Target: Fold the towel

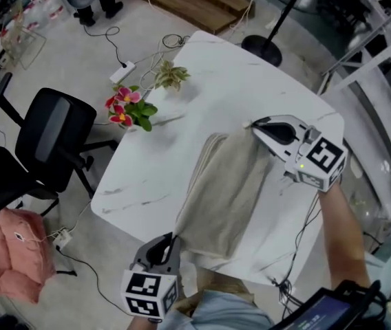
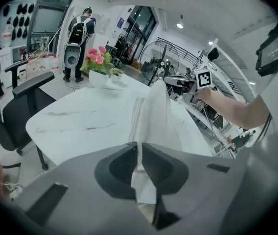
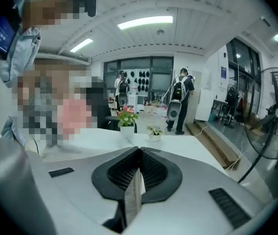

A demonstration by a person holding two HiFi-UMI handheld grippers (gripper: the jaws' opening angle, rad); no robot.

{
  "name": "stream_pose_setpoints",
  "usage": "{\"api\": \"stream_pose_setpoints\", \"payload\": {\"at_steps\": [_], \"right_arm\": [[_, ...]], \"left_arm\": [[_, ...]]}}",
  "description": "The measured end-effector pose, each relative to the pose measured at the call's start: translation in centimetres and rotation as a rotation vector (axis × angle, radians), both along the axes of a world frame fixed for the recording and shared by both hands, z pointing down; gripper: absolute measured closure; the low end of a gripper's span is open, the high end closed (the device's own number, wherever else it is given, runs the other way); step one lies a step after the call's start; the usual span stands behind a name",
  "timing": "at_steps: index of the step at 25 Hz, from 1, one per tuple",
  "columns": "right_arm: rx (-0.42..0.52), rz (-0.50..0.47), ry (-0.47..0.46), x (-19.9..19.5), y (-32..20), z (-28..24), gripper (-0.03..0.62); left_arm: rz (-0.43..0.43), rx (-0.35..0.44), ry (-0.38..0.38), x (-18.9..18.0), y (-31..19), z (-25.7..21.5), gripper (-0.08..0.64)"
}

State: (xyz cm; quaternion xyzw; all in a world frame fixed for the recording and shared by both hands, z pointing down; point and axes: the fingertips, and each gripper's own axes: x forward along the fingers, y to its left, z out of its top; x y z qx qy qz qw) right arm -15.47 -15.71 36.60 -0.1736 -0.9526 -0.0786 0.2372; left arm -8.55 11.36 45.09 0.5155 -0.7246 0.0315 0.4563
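The towel (image 1: 226, 191) stretched lengthwise across the table (image 1: 237, 81), its near end pinched in the closed left claw (image 1: 170, 243), its far end in the closed right claw (image 1: 257, 128).

The towel (image 1: 226, 191) lies lengthwise on the table (image 1: 250, 81), stretched between the left gripper (image 1: 173, 239) at its near corner by the table's near edge and the right gripper (image 1: 254, 126) at its far corner. Two potted plants, a flowering one (image 1: 128, 108) and a smaller one (image 1: 171, 74), stand beside each other at the table's left edge. An office chair (image 1: 51, 136) sits on the floor just left of them.
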Motion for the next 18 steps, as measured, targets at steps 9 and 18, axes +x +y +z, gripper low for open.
{"api": "stream_pose_setpoints", "payload": {"at_steps": [9,18], "right_arm": [[0.062,-0.065,0.035,-5.5,0.9,2.6,0.577],[-0.051,-0.155,0.207,-5.1,3.2,6.4,0.435]], "left_arm": [[-0.128,0.006,0.151,0.3,2.8,2.6,0.526],[-0.16,0.006,0.217,-0.7,2.5,4.5,0.526]]}}
